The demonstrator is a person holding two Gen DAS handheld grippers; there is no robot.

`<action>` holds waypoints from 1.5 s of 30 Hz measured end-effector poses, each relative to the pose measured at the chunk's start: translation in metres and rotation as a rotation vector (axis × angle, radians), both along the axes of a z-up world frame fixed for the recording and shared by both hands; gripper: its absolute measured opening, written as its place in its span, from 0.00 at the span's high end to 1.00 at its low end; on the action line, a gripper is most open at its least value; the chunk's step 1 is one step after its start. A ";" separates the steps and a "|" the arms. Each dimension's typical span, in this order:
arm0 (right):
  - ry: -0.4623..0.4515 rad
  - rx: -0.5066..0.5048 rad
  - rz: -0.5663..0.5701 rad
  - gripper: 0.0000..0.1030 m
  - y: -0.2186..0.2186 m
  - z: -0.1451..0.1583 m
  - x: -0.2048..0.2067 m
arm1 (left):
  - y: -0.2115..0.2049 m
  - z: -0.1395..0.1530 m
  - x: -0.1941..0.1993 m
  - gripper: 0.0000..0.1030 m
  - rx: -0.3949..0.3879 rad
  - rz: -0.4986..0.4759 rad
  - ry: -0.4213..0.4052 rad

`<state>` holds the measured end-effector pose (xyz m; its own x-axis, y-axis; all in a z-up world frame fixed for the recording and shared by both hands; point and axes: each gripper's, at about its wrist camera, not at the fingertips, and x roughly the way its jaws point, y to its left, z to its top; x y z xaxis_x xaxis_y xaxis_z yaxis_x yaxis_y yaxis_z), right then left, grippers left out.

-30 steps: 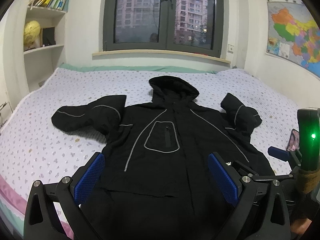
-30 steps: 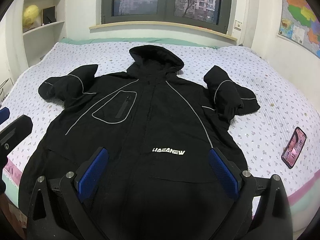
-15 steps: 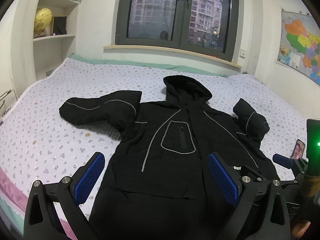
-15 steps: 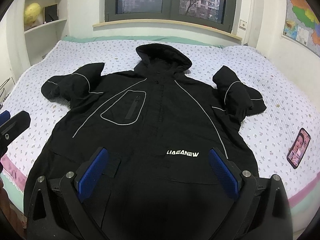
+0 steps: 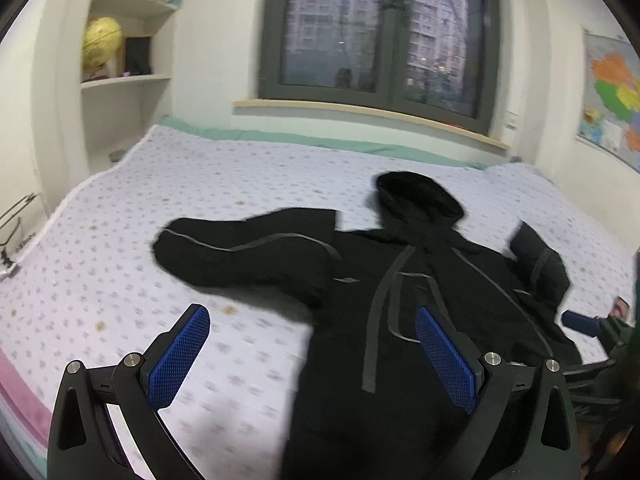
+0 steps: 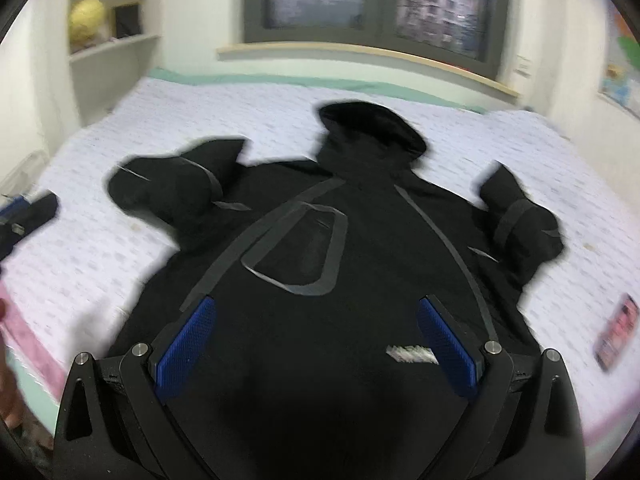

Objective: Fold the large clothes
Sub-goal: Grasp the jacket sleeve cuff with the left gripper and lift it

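A bed [image 5: 120, 240] with a pale dotted sheet fills the room below a dark window [image 5: 380, 32]. A shelf [image 5: 120, 80] holding a yellow globe [image 5: 102, 42] stands far off to the left, a map [image 5: 612, 96] hangs on the wall to the right, and a phone [image 6: 616, 332] lies on the sheet right of the right fingers. A black hooded jacket [image 6: 320, 248] lies spread flat on the bed, hood pointing away, sleeves bent outward. The left gripper [image 5: 316, 352] hangs with fingers wide apart, gripping nothing; bare sheet lies past its left pad, the jacket's edge past its right. The right gripper [image 6: 316, 340] is also spread wide and empty, above the jacket's lower front.
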<state>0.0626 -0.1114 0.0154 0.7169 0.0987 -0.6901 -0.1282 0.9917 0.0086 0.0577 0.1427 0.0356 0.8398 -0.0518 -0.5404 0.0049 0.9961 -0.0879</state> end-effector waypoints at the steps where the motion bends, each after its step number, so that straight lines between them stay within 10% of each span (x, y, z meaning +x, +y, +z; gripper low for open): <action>1: -0.009 0.022 0.018 0.02 0.006 0.005 0.009 | 0.020 0.001 0.009 0.01 -0.006 0.025 0.005; 14: -0.117 0.054 -0.038 0.04 0.064 -0.041 0.119 | 0.143 -0.045 0.118 0.01 -0.175 0.049 0.082; 22: 0.000 0.076 -0.038 0.04 0.062 -0.147 0.180 | 0.220 -0.135 0.221 0.01 -0.470 0.147 0.273; 28: 0.059 0.112 0.000 0.04 0.060 -0.166 0.191 | 0.261 -0.191 0.270 0.01 -0.646 0.255 0.310; 32: 0.049 0.093 0.014 0.04 0.062 -0.169 0.192 | 0.244 -0.186 0.289 0.06 -0.586 0.229 0.251; 34: 0.045 0.089 0.014 0.04 0.065 -0.170 0.190 | 0.229 -0.179 0.294 0.64 -0.488 0.237 0.260; 35: 0.046 0.091 0.014 0.04 0.065 -0.171 0.191 | 0.225 -0.176 0.293 0.71 -0.474 0.223 0.258; 40: 0.052 0.095 0.011 0.04 0.067 -0.167 0.188 | 0.248 -0.119 0.239 0.78 -0.314 0.367 0.068; 45: 0.054 0.088 0.012 0.04 0.069 -0.166 0.189 | 0.283 -0.115 0.215 0.77 -0.217 0.572 0.111</action>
<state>0.2514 -0.0426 -0.1510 0.6772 0.1692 -0.7161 -0.1375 0.9852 0.1028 0.2729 0.4255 -0.0799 0.7061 0.2713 -0.6541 -0.5456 0.7972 -0.2583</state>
